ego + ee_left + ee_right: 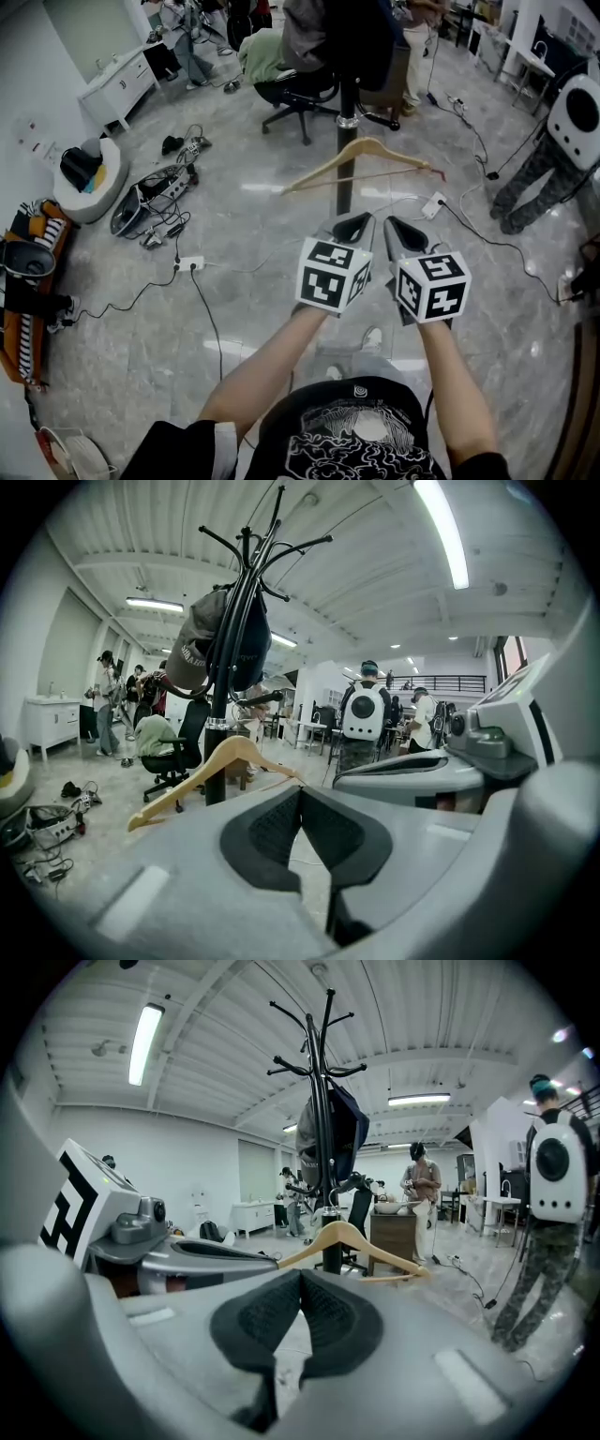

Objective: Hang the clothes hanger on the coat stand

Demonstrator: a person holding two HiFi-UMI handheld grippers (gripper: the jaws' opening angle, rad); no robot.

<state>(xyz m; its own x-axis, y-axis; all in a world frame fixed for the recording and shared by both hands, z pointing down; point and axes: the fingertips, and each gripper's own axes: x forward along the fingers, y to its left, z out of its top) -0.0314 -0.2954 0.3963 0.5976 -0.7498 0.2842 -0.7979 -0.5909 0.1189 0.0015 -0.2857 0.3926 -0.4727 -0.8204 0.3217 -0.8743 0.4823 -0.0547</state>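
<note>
Left tool point(351, 228) has its jaws pressed together with nothing between them; the right tool point(405, 234), just beside it on its right, is likewise closed and empty. Ahead of both tools and apart from them, the wooden clothes hanger point(366, 161) lies across the dark pole of the coat stand point(345, 131), tilted; how it is caught there cannot be told. Above the hanger, dark clothing point(246, 635) hangs on the stand. Beyond the stand is an office chair point(295, 94)

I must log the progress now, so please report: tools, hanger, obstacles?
Left tool shut, empty; right tool shut, empty. Wooden hanger hangs at coat stand pole, untouched. Only a power strip on the floor near its base.
</note>
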